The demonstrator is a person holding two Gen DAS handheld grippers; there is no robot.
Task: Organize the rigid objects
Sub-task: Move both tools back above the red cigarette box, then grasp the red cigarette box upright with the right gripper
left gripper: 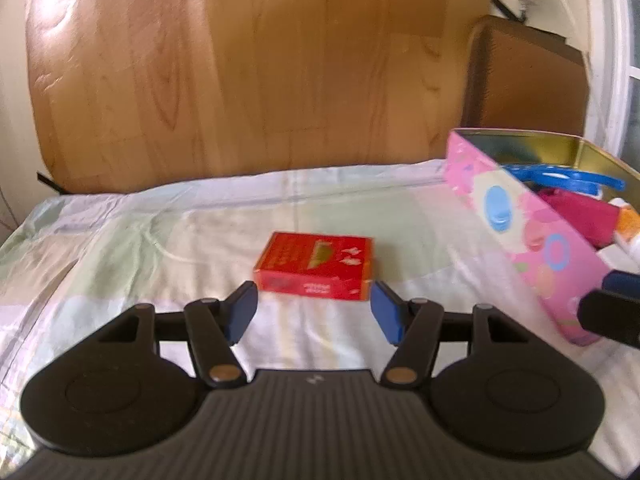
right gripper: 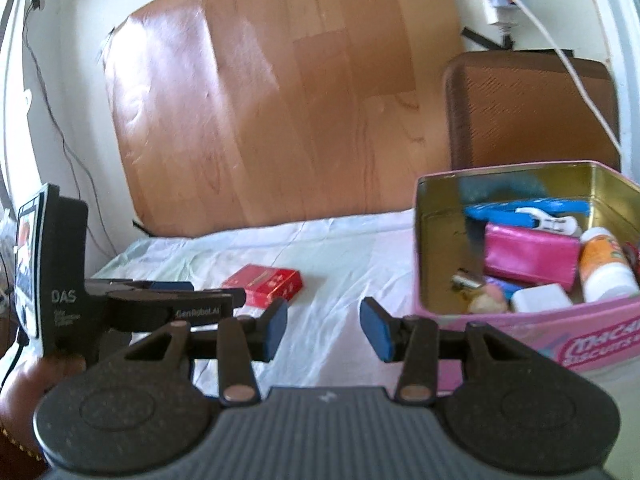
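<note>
A red card box (left gripper: 316,266) lies flat on the pale sheet; it also shows in the right wrist view (right gripper: 264,283). My left gripper (left gripper: 314,312) is open and empty, its blue pads just short of the box on either side. A pink biscuit tin (right gripper: 520,248) stands open to the right, holding a pink wallet (right gripper: 530,256), a white and orange bottle (right gripper: 606,266), blue plastic items and small pieces. My right gripper (right gripper: 324,324) is open and empty, just left of the tin's near corner. The left gripper's body (right gripper: 120,304) shows at the left of the right wrist view.
A wooden headboard panel (left gripper: 260,72) rises behind the bed. A brown board (right gripper: 532,112) leans behind the tin. Cables and a power strip (right gripper: 500,0) hang on the wall at upper right. The tin's pink side (left gripper: 520,232) is close on the left gripper's right.
</note>
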